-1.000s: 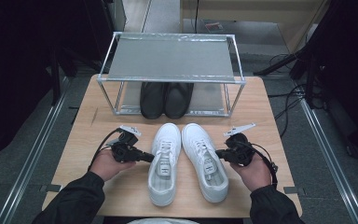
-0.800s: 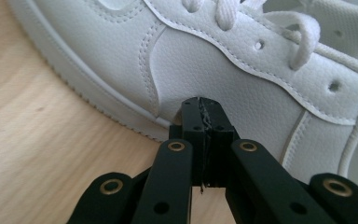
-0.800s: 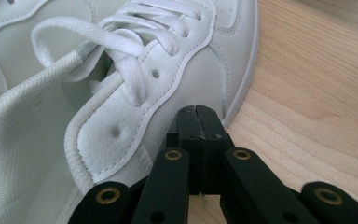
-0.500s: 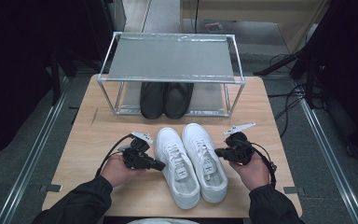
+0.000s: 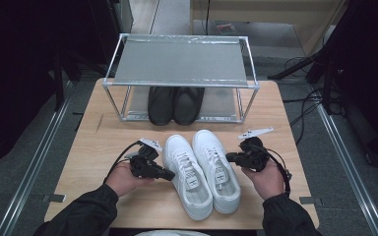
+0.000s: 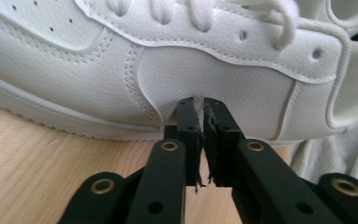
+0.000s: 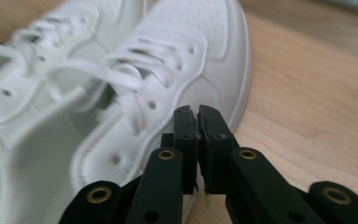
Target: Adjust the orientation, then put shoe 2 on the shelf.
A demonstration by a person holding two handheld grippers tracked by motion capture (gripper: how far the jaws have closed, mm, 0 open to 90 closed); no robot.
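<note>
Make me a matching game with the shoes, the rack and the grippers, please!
Things:
1. white sneakers
2. black shoes
3. left gripper
4. metal rack

Places:
a. under the rack's top shelf
b. side by side at the table's middle
c. at the table's far end
d. tips against a sneaker's outer side

Pairs: 1-b, 2-a, 3-d, 4-c

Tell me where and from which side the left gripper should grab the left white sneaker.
Probably the padded collar rim of the left white sneaker, one jaw inside the open mouth. Come from its outer side, where the left gripper waits; the other sneaker blocks the inner side, and the sidewall is broad and smooth.
</note>
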